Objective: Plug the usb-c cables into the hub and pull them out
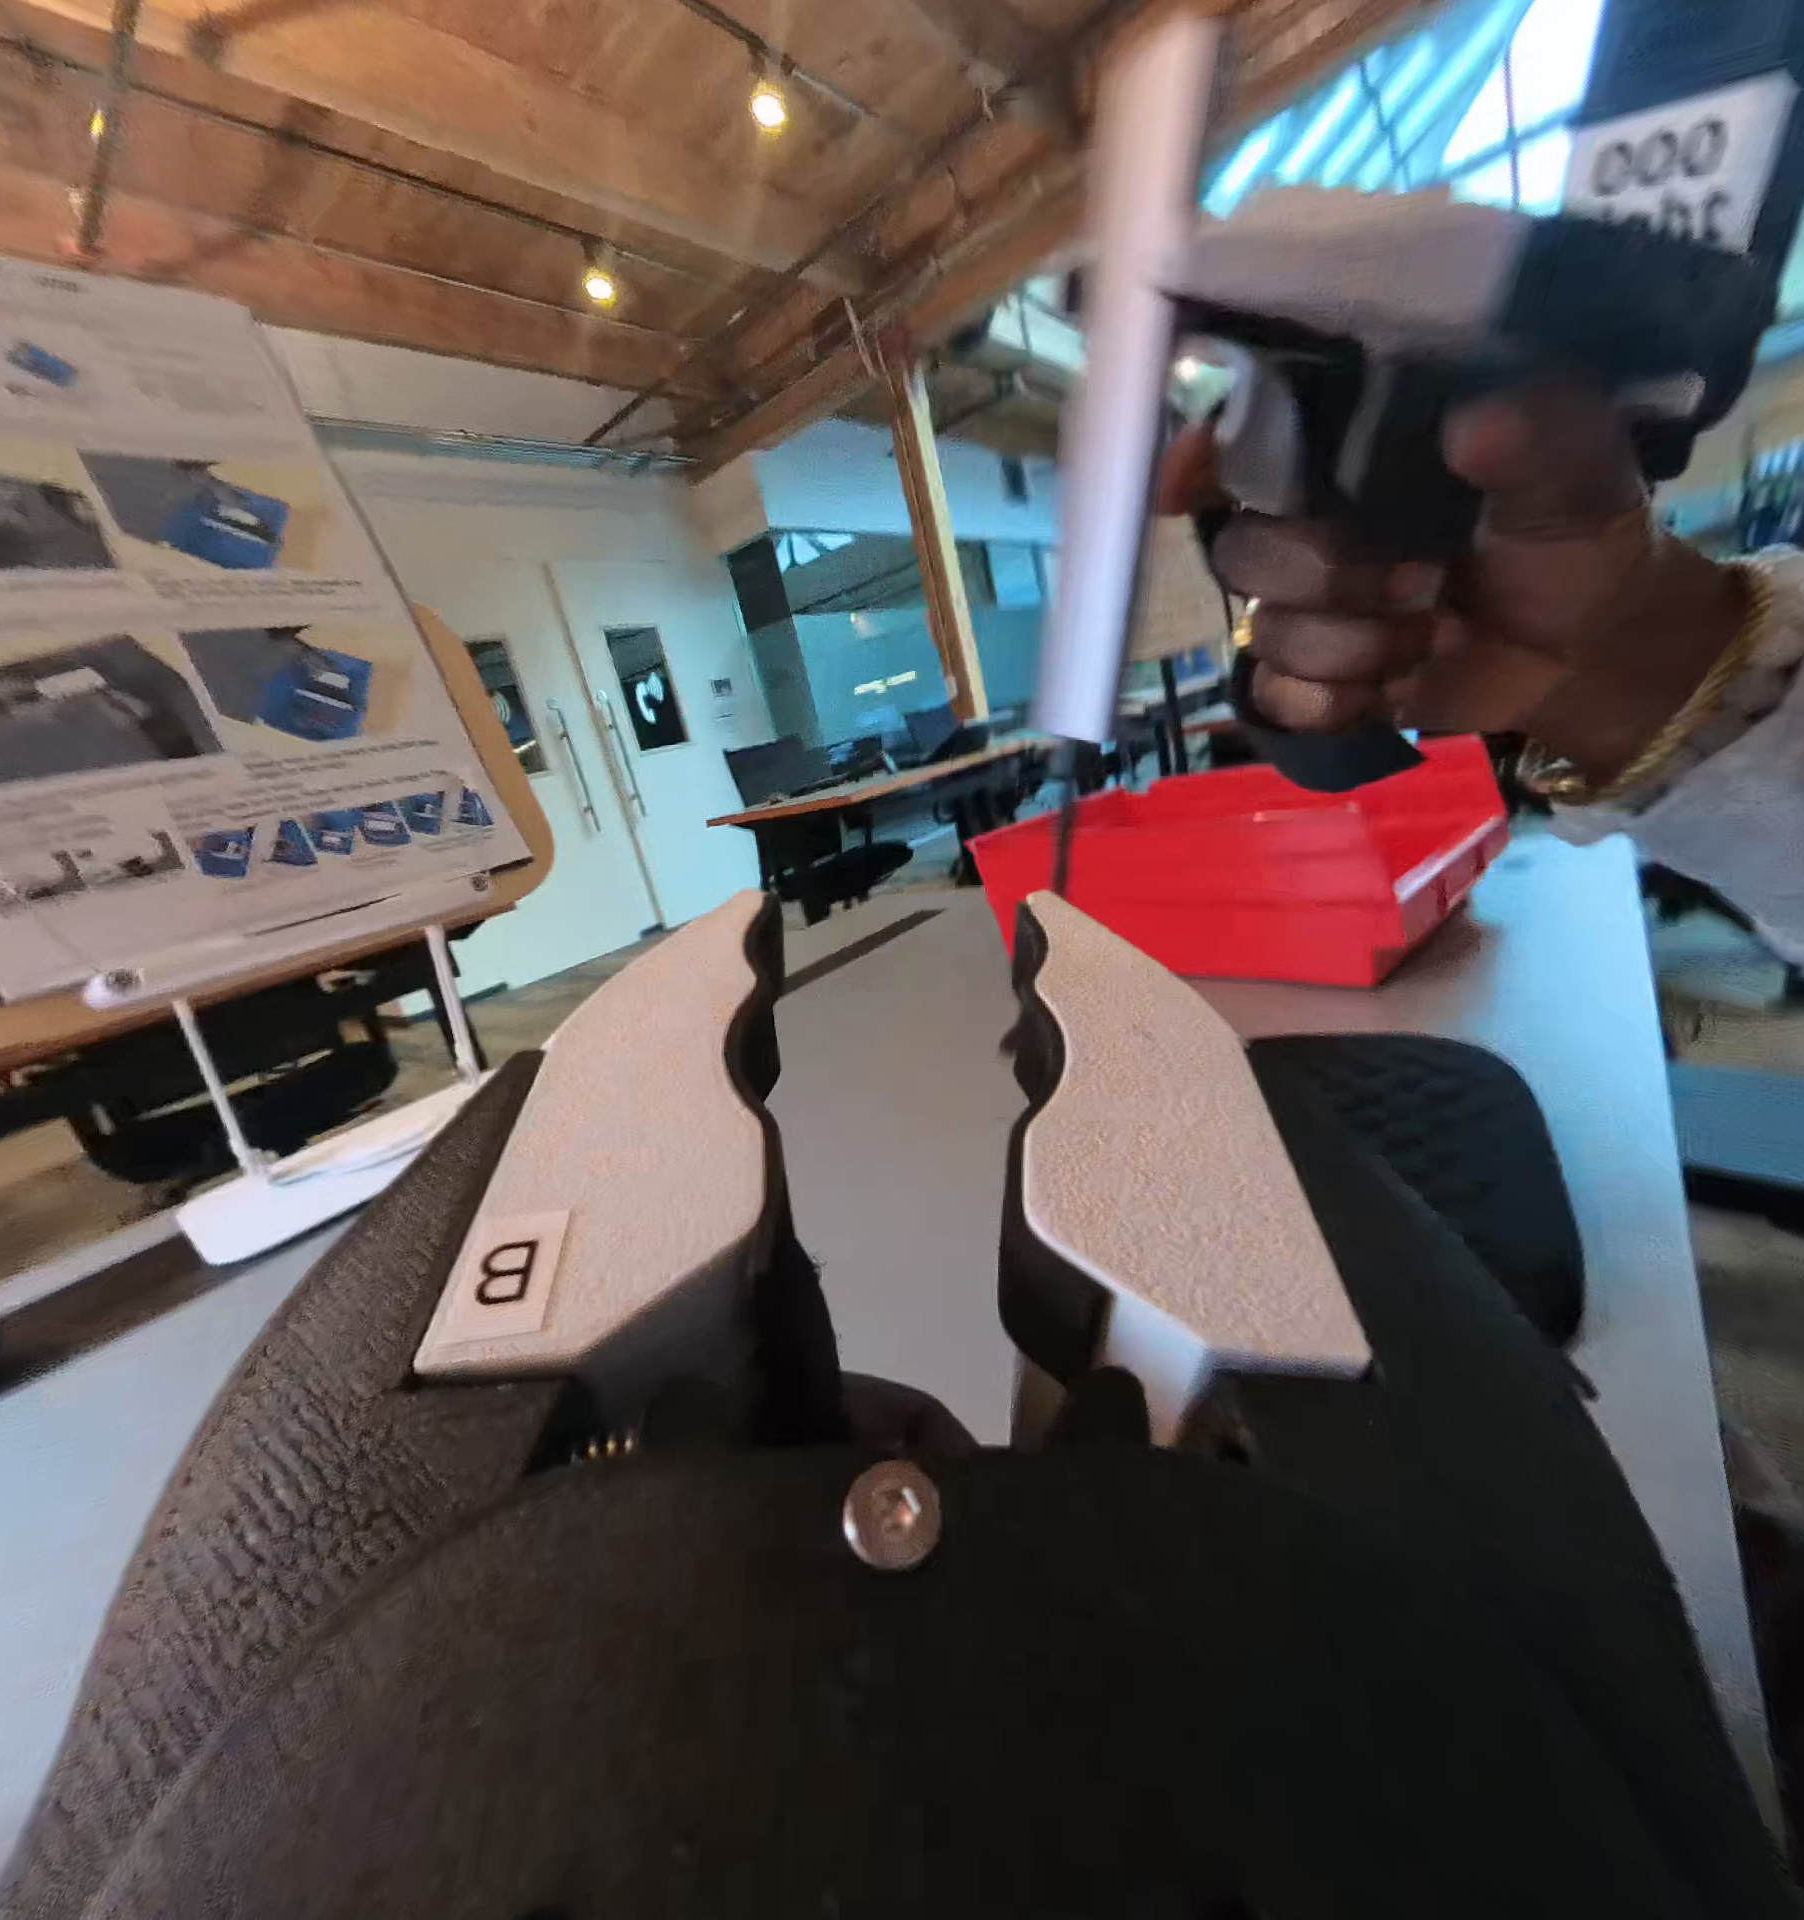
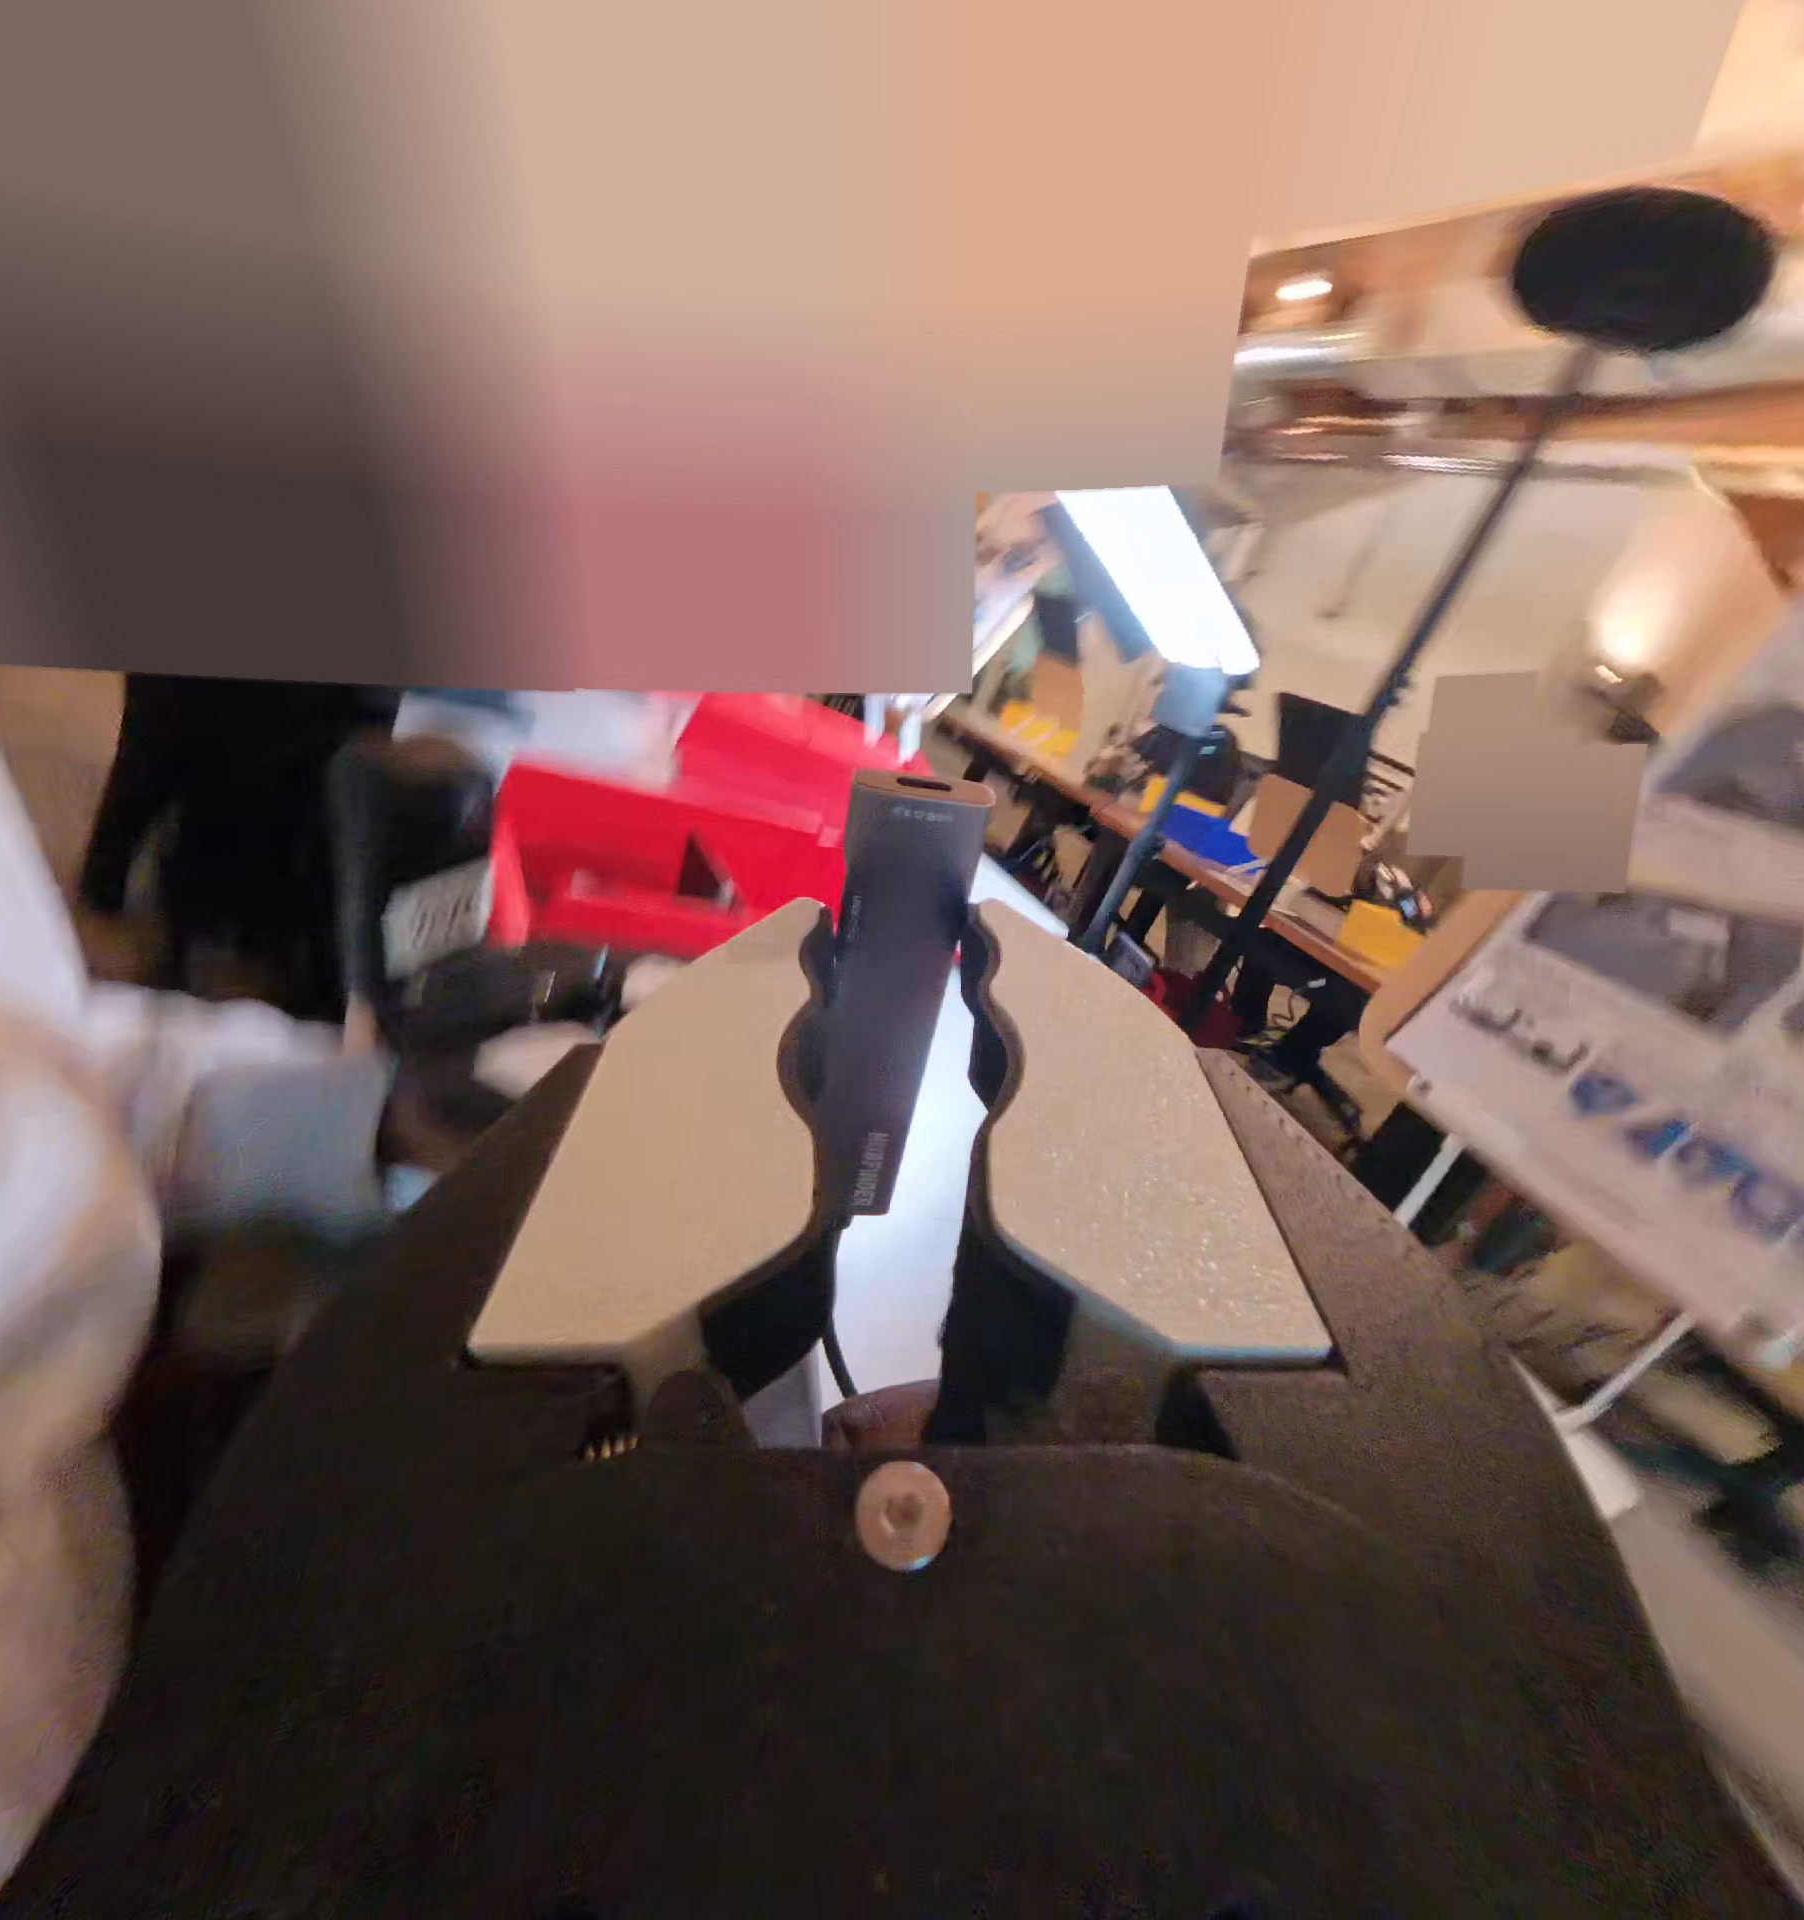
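Observation:
My right gripper (image 2: 896,925) is shut on the dark grey hub (image 2: 893,997), which stands upright between its fingers with an open port (image 2: 913,787) at its top end. The hub's own thin black cable (image 2: 836,1340) hangs down from its lower end. In the left wrist view the right gripper (image 1: 1168,301) is up at the right, held by a hand (image 1: 1397,603), with the hub (image 1: 1111,436) hanging nearly vertical over the table. My left gripper (image 1: 898,925) is open and empty, low over the grey table (image 1: 877,1195). I see no loose usb-c cable.
A red bin (image 1: 1241,883) sits on the table beyond my left gripper, under the right hand. An instruction board on a white stand (image 1: 202,644) stands at the left; it also shows in the right wrist view (image 2: 1656,1039). More red bins (image 2: 659,831) lie behind the hub.

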A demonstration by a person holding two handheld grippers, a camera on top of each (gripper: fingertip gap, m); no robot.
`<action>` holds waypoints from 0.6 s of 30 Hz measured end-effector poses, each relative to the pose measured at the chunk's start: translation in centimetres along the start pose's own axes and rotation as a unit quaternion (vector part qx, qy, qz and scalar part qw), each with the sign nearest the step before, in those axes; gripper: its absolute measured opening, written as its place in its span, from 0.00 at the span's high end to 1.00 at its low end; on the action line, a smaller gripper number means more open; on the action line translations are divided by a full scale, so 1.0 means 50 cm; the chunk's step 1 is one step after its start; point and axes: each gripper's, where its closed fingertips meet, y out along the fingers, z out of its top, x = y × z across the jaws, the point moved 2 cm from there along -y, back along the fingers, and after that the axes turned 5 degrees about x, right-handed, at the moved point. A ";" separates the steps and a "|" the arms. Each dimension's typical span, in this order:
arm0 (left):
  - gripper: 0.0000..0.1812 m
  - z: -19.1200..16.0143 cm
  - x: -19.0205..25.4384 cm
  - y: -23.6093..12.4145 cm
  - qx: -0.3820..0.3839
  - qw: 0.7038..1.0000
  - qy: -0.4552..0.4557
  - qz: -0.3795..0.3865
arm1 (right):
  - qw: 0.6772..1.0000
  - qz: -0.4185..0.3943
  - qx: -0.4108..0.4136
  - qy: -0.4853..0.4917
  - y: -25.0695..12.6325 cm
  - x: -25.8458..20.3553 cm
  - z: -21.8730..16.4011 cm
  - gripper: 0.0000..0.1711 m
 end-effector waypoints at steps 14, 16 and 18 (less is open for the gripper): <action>0.77 -0.024 -0.113 -0.045 0.060 0.977 -0.192 0.077 | 0.750 0.327 -0.468 -0.335 -0.196 -0.050 -0.387 0.89; 0.77 -0.023 -0.113 -0.046 0.061 0.977 -0.192 0.077 | 0.779 0.280 -0.455 -0.329 -0.178 -0.035 -0.377 0.83; 0.77 -0.024 -0.110 -0.045 0.059 0.978 -0.188 0.074 | 0.823 0.230 -0.444 -0.271 -0.164 -0.026 -0.356 0.80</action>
